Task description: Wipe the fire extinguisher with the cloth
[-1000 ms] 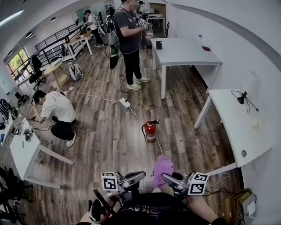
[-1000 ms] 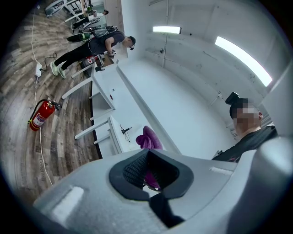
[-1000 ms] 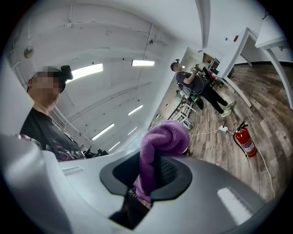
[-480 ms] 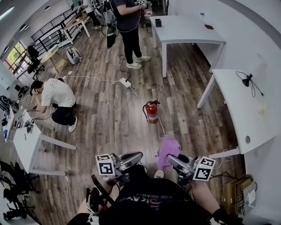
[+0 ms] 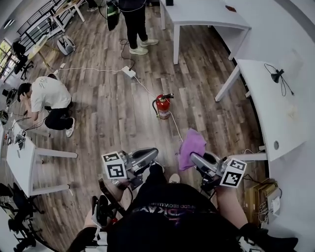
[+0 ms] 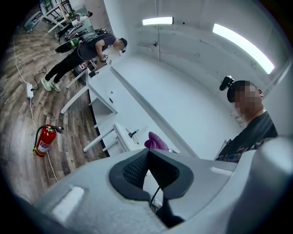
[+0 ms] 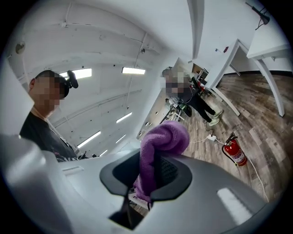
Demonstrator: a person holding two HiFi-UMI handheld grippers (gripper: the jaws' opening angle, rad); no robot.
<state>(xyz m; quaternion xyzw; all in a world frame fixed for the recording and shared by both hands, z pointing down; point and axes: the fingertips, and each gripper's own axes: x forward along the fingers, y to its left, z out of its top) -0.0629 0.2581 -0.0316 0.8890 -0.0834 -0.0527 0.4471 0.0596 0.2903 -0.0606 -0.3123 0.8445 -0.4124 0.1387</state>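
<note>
A red fire extinguisher [image 5: 162, 106] stands upright on the wooden floor ahead of me; it also shows at the left in the left gripper view [image 6: 44, 140] and at the right in the right gripper view [image 7: 236, 152]. My right gripper [image 5: 193, 156] is shut on a purple cloth [image 5: 190, 145], which bunches up between its jaws [image 7: 160, 146]. My left gripper [image 5: 153, 152] is shut with nothing in it. Both grippers are held level, well short of the extinguisher. The cloth's top [image 6: 156, 141] peeks over the left gripper's body.
A white cable [image 5: 147, 93] runs over the floor past the extinguisher to a power strip [image 5: 129, 72]. White tables stand at the right [image 5: 275, 108] and far end [image 5: 206, 15]. One person crouches at the left [image 5: 47, 96], another stands beyond [image 5: 133, 24].
The view has moved forward and tipped down: the extinguisher now lies closer and higher in the frame. Both grippers have come forward with it, the cloth still in the right one.
</note>
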